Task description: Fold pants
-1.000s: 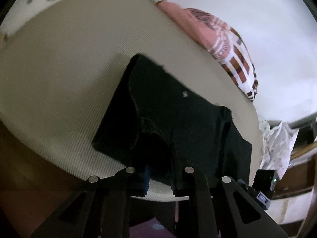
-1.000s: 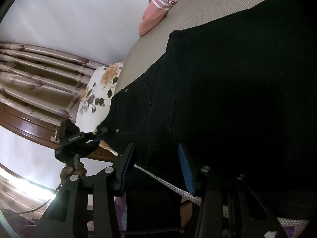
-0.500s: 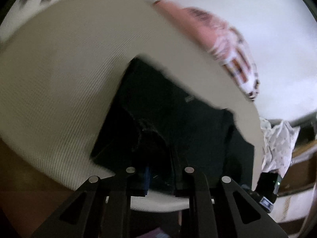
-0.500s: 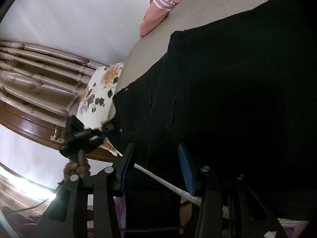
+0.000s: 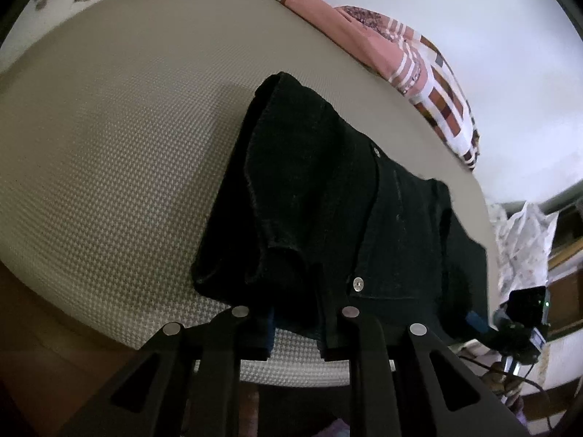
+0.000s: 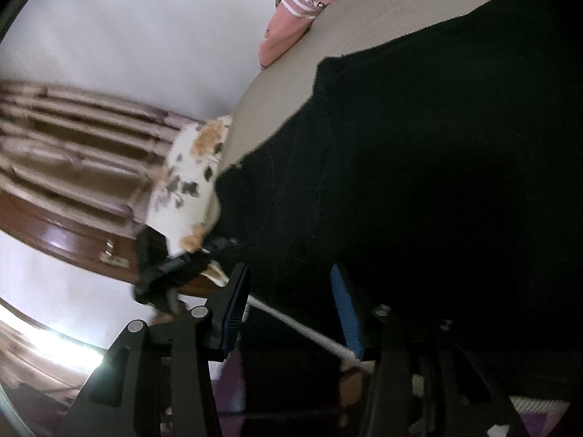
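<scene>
The black pants (image 5: 328,196) lie partly folded at the near edge of the bed (image 5: 120,167). The left claw (image 5: 295,327) grips their near hem, and the right claw (image 6: 291,313) stands wide at the edge, holding nothing.

Black pants (image 5: 328,196) (folded over) lying on the bed

pants (image 5: 328,196): matt black denim, metal rivets
bed (image 5: 120,153): rough beige waffle weave
headboard (image 6: 54,233): glossy brown wood
</scene>
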A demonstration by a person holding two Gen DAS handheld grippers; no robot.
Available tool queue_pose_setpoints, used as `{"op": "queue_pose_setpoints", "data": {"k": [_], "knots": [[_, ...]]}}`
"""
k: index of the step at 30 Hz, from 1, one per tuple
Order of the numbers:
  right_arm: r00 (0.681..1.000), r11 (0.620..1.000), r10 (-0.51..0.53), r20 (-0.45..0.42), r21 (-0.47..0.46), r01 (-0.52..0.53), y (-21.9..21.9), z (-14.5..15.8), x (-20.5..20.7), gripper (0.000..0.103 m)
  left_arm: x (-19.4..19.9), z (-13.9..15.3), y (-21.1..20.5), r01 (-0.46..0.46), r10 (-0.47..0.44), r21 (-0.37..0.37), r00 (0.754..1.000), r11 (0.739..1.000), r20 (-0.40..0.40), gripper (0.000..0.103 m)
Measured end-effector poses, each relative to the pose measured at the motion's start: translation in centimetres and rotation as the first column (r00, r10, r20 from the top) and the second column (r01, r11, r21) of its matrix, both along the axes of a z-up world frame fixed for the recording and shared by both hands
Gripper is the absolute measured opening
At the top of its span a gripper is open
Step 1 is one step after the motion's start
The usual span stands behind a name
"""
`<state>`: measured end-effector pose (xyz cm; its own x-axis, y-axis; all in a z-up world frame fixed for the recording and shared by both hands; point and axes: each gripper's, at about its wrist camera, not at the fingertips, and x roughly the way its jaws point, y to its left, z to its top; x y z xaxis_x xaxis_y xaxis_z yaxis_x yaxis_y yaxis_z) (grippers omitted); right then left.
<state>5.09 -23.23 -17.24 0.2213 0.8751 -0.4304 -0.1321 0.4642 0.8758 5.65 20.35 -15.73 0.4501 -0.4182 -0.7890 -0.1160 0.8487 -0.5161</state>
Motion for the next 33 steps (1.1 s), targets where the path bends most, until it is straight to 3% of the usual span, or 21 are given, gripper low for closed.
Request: {"op": "queue_pose_setpoints", "data": {"k": [2, 4, 8, 13, 20, 21, 23, 27, 28, 29, 31, 33], "knots": [[0.997, 0.999, 0.027, 0.07, 0.031, -0.029, 0.6, 2.3, 0.0, 0.047, -0.2, -0.1, 0.3, -0.012, 0.012, -0.033, 1.0, 0.999, 0.006, 0.02], [0.986, 0.996, 0.084, 0.142, -0.006, -0.084, 2.2, 4.9, 0.8, 0.047, -0.3, -0.2, 0.7, -0.024, 0.024, -0.058, 1.0, 0.998, 0.007, 0.02], [0.929, 0.961, 0.278, 0.246, -0.082, -0.266, 9.7, 9.3, 3.9, 0.042, -0.5, -0.5, 1.2, -0.04, 0.04, -0.105, 0.999, 0.994, 0.005, 0.02], [0.833, 0.869, 0.489, 0.26, -0.235, -0.436, 21.0, 8.9, 8.2, 0.028, -0.5, -0.8, 1.9, -0.063, 0.064, -0.159, 0.998, 0.985, 0.001, 0.02], [0.755, 0.779, 0.605, 0.254, -0.387, -0.494, 30.1, 6.1, 10.9, 0.024, -0.4, -0.7, 1.7, -0.076, 0.079, -0.166, 0.997, 0.983, 0.012, 0.02], [0.749, 0.767, 0.612, 0.253, -0.42, -0.485, 30.9, 5.7, 11.3, 0.021, -0.4, -0.7, 1.7, -0.08, 0.083, -0.168, 0.996, 0.983, 0.012, 0.02], [0.755, 0.748, 0.605, 0.252, -0.506, -0.431, 32.0, 4.9, 12.1, 0.0, -0.8, -0.7, 2.1, -0.088, 0.09, -0.181, 0.996, 0.979, 0.001, 0.021], [0.793, 0.77, 0.55, 0.261, -0.526, -0.361, 32.1, 3.6, 13.6, 0.0, -1.3, -0.3, 3.3, -0.132, 0.118, -0.241, 0.99, 0.961, -0.071, 0.026], [0.804, 0.778, 0.536, 0.257, -0.52, -0.352, 32.0, 3.2, 13.8, 0.0, -1.7, 0.4, 3.7, -0.144, 0.133, -0.225, 0.989, 0.964, -0.067, 0.03], [0.808, 0.784, 0.526, 0.264, -0.518, -0.341, 31.9, 3.1, 13.7, 0.0, -2.3, 1.3, 3.9, -0.155, 0.148, -0.175, 0.988, 0.972, -0.054, 0.041], [0.798, 0.776, 0.526, 0.295, -0.551, -0.307, 32.5, 3.2, 13.4, 0.0, -3.7, 2.9, 4.6, -0.182, 0.181, -0.057, 0.983, 0.982, -0.023, 0.057], [0.79, 0.773, 0.522, 0.322, -0.571, -0.278, 32.6, 3.3, 13.0, 0.0, -4.4, 3.3, 5.0, -0.172, 0.172, -0.023, 0.985, 0.985, -0.009, 0.063]]}}
